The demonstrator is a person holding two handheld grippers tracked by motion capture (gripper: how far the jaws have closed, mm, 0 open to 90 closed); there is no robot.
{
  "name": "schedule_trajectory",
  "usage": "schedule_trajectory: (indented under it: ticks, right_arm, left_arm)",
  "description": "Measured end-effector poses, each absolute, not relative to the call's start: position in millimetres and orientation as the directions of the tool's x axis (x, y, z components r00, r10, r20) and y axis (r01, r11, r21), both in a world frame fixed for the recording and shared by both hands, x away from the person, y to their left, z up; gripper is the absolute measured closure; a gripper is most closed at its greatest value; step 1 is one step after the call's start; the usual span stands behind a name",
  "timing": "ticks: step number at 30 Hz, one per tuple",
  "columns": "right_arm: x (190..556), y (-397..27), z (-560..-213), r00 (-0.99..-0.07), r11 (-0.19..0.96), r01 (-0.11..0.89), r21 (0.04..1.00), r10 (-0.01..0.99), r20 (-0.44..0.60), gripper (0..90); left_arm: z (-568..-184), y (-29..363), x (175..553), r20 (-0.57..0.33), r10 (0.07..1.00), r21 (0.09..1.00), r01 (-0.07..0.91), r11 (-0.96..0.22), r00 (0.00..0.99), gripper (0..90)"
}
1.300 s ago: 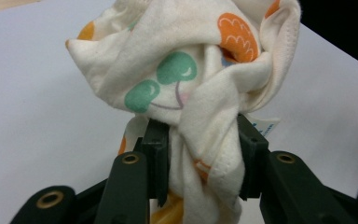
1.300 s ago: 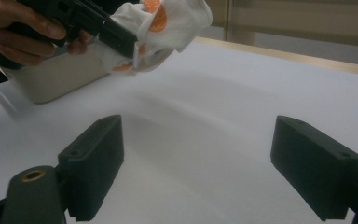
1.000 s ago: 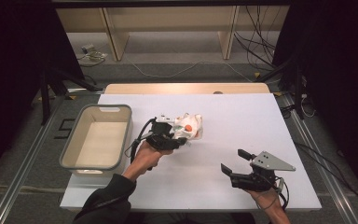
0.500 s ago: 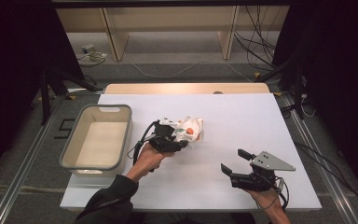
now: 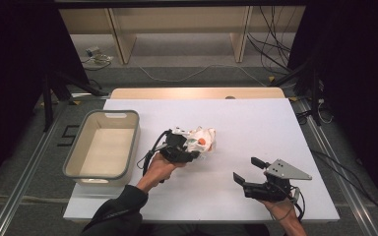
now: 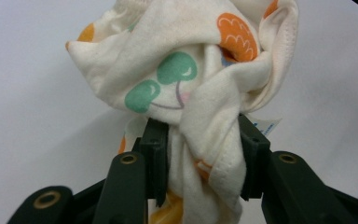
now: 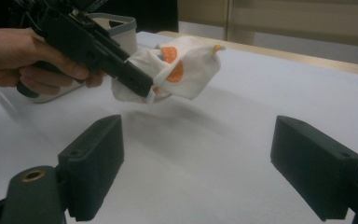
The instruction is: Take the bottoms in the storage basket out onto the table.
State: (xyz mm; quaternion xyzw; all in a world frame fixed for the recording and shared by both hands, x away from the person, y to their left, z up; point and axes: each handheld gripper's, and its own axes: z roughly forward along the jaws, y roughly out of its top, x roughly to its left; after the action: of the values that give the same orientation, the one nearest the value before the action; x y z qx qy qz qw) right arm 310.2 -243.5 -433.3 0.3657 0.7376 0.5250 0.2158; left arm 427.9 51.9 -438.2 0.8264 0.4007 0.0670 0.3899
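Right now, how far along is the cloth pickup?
Done: left claw is shut on the printed cloth, which is lifted off the white table. In hand: carrying it. Left: probably dropping it into the grey bin. Right claw is open and idle.

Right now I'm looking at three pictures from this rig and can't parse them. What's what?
No robot arm here: a person holds a two-jaw gripper in each hand at a white table. The high view looks down from above the person's side. The other two come from cameras riding on each gripper, looking along its black jaws.

The left gripper is shut on a bunched cream cloth printed with orange and green shapes, lifted off the table, as the right gripper view shows. The right gripper hangs open with nothing between its jaws, low over the table's right side. A grey-rimmed bin sits at the table's left; nothing can be seen in it.
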Motion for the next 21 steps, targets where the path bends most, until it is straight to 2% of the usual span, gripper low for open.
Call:
schedule_trajectory:
  ticks: [21]
  right_arm:
    - [310.0,-243.1,-433.2,-0.64,0.187,0.308,0.933,0.766,0.057,18.0]
  left_arm:
    - [-450.8,38.8,424.7,-0.201,0.696,0.68,0.61,-0.407,0.689,56.8]
